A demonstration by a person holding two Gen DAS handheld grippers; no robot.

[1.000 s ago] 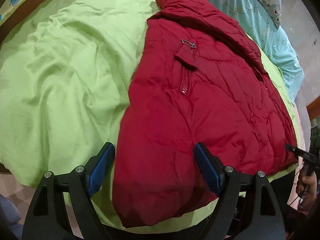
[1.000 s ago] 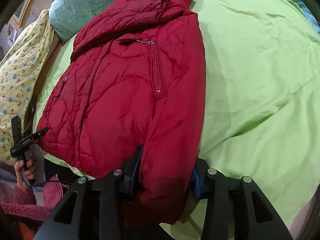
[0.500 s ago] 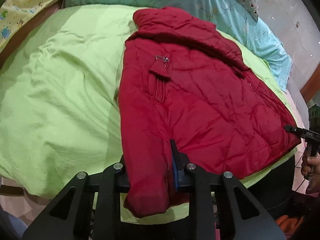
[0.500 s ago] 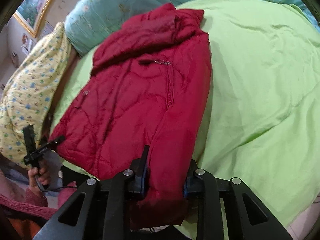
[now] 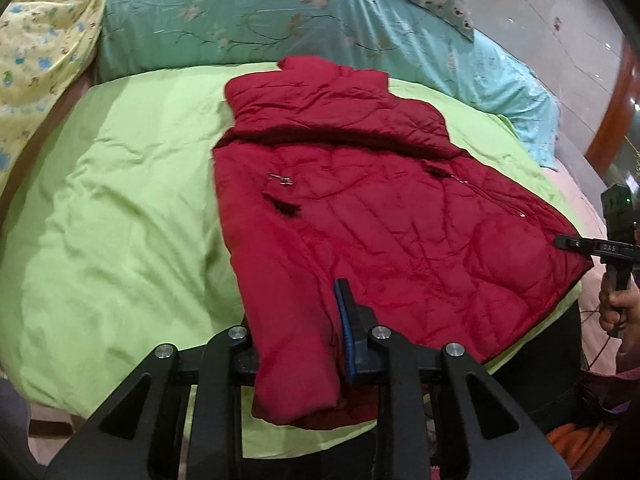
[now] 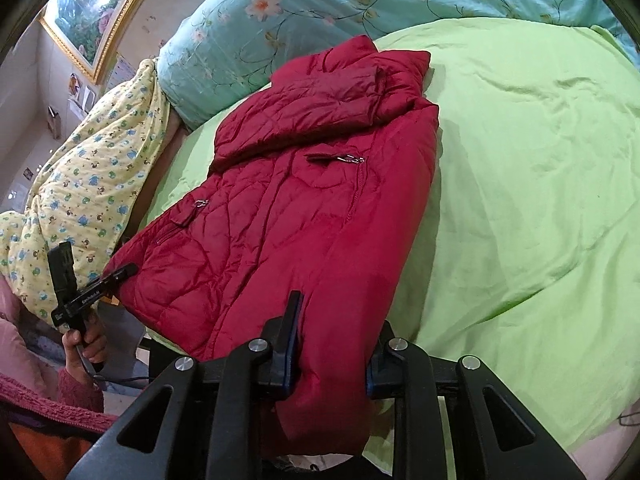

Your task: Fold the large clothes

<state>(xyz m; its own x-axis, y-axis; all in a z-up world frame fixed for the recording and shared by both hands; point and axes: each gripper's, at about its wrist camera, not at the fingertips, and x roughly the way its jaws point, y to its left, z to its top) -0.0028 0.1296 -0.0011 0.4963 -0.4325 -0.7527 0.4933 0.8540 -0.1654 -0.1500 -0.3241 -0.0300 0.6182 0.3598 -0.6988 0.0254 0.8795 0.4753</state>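
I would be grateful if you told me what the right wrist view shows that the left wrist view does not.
Only the right wrist view shows the gold-framed picture on the wall, the left gripper from outside at the jacket's other bottom corner, and the right gripper clamped on a corner close up.

Only the left wrist view shows the wooden furniture edge, the left gripper clamped close up, and the right gripper from outside.

Both show the red jacket on the green sheet, the teal floral duvet and the yellow blanket.
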